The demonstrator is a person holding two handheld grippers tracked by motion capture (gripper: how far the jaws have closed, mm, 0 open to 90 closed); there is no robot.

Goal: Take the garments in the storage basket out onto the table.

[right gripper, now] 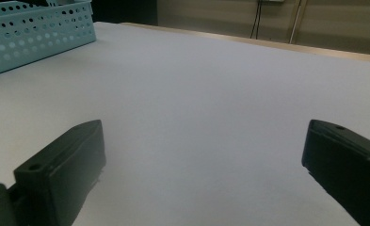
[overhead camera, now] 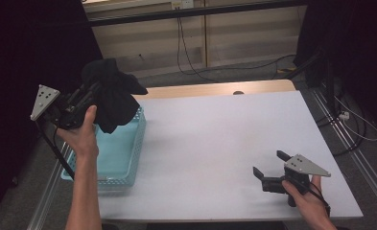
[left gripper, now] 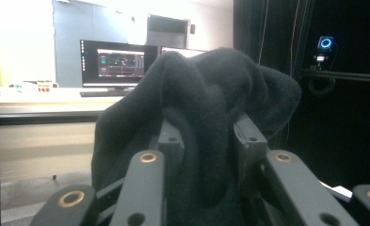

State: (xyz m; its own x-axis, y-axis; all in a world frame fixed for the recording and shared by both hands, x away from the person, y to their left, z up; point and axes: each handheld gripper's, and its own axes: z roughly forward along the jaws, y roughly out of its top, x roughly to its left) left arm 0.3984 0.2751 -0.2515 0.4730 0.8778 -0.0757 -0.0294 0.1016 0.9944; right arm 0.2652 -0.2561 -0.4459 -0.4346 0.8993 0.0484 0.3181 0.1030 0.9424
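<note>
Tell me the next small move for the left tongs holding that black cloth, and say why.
Probably lower the left tongs toward the blue basket before opening them. They are shut on the black cloth, which hangs above the basket's far end rather than resting in it. The right tongs sit open and low over the white table, holding nothing, so they seem not to be needed.

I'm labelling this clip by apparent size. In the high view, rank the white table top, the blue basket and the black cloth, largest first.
1. White table top
2. Blue basket, partly hidden
3. Black cloth, raised nearer the camera, so it looks larger
</note>
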